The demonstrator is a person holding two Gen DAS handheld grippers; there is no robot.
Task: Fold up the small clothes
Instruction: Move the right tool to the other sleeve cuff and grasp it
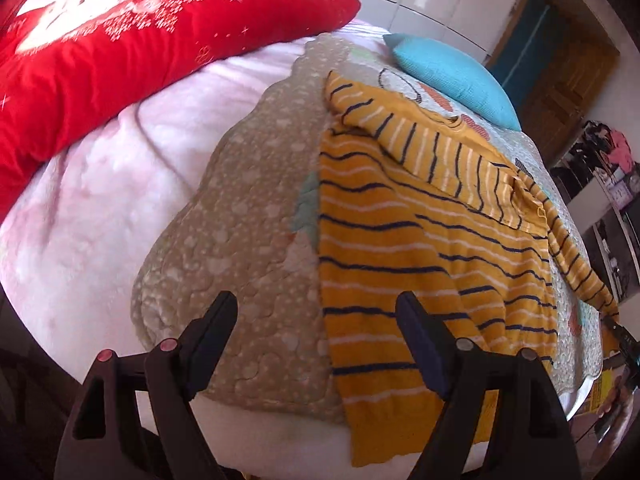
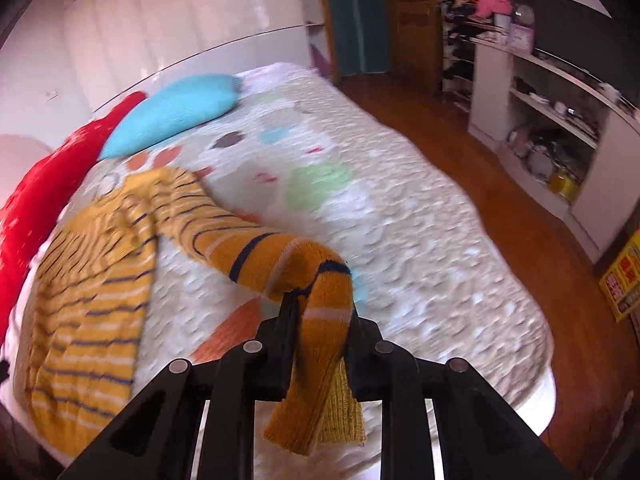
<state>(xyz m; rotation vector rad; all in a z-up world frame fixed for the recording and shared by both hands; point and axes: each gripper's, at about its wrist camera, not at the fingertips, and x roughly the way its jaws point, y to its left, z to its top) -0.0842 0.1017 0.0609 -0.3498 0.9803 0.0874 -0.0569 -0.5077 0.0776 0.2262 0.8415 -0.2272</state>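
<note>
A small mustard-yellow sweater [image 1: 404,232] with navy and white stripes lies on the quilted bed cover [image 1: 248,216]. One sleeve is folded across its chest. My left gripper [image 1: 316,308] is open and empty, hovering above the sweater's left edge near the hem. My right gripper [image 2: 320,304] is shut on the cuff end of the other sleeve [image 2: 320,344] and holds it lifted off the bed, to the right of the sweater body [image 2: 92,304]. The cuff hangs down between the fingers. The right gripper also shows at the far right of the left wrist view [image 1: 618,330].
A red patterned pillow [image 1: 100,48] lies at the bed's left, a turquoise cushion [image 1: 452,76] at the head. A pink blanket [image 1: 80,208] covers the bed's left part. White shelves [image 2: 552,120] with clutter and a wooden floor [image 2: 500,208] lie to the right of the bed.
</note>
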